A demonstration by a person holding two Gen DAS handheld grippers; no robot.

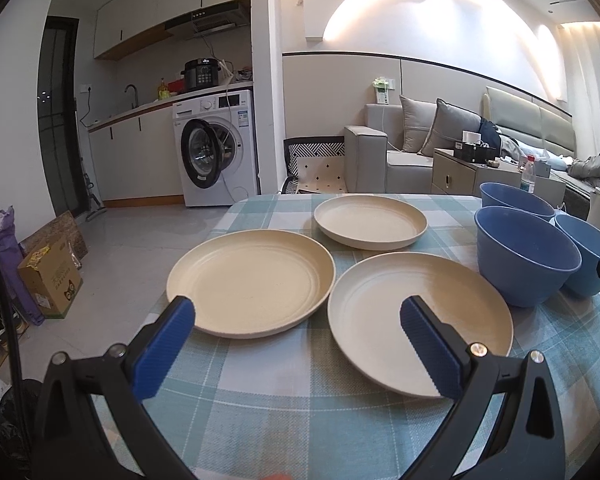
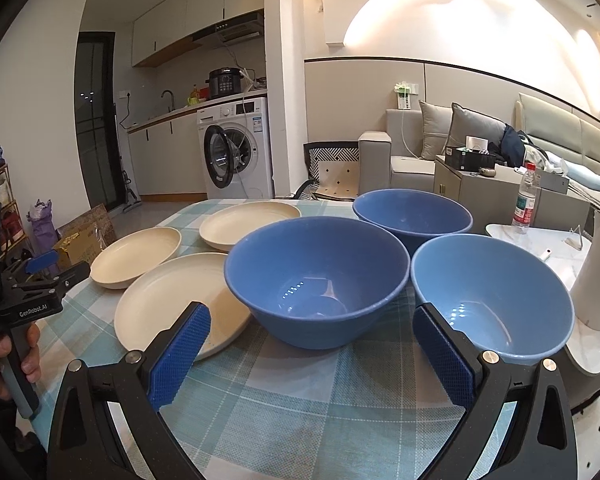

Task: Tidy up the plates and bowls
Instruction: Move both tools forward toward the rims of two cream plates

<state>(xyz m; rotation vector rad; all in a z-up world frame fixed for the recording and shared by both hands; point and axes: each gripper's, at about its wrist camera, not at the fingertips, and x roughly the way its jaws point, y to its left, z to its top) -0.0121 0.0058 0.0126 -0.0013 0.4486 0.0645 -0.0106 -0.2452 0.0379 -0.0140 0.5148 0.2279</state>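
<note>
Three cream plates lie apart on the checked tablecloth: a left plate (image 1: 252,280), a near right plate (image 1: 412,312) and a far plate (image 1: 370,220). Three blue bowls stand to their right: a near middle bowl (image 2: 320,280), a far bowl (image 2: 412,216) and a lighter right bowl (image 2: 492,300). My left gripper (image 1: 298,316) is open and empty, hovering before the two near plates. My right gripper (image 2: 312,322) is open and empty, just in front of the middle bowl. The left gripper also shows at the left edge of the right wrist view (image 2: 40,276).
The table (image 1: 284,396) has a teal checked cloth. A white kettle (image 2: 596,272) and a water bottle (image 2: 525,200) stand on a white side surface at the right. A chair (image 1: 316,168) sits beyond the table's far edge.
</note>
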